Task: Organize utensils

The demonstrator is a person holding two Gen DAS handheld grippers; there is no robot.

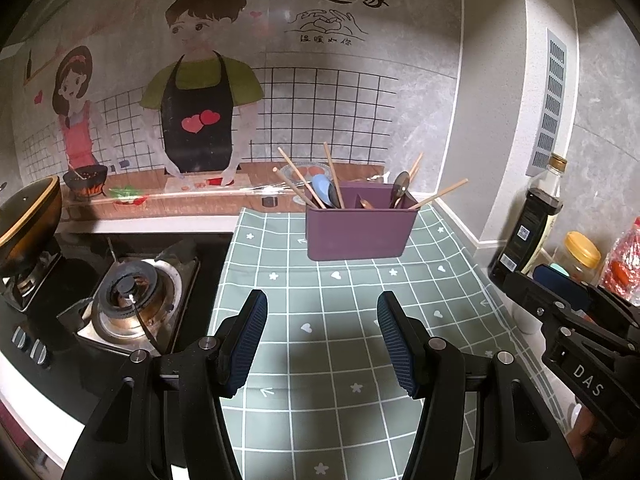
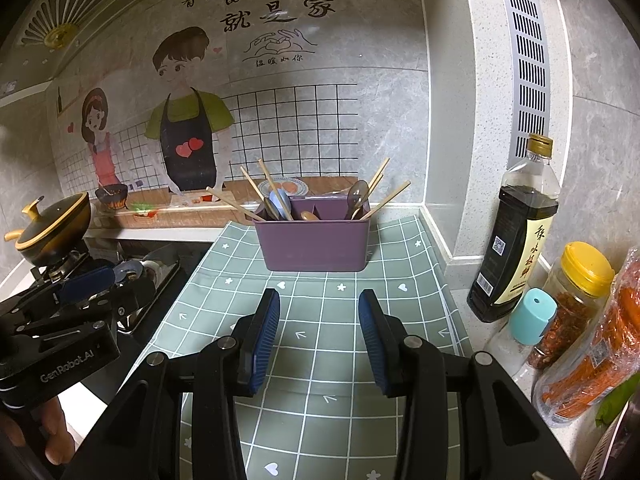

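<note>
Left gripper (image 1: 322,344), right gripper (image 2: 319,338): jaws half-open, empty. Splayed wooden chopsticks (image 1: 440,194) crowded purple plastic holder (image 1: 360,232); careless reach risked tipping light holder, scattering spoons.

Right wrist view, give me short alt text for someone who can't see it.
A purple utensil holder filled with chopsticks and spoons stands on a green checked mat, straight ahead of the open, empty right gripper. The left gripper is at the left; bottles and jars line the right.
</note>
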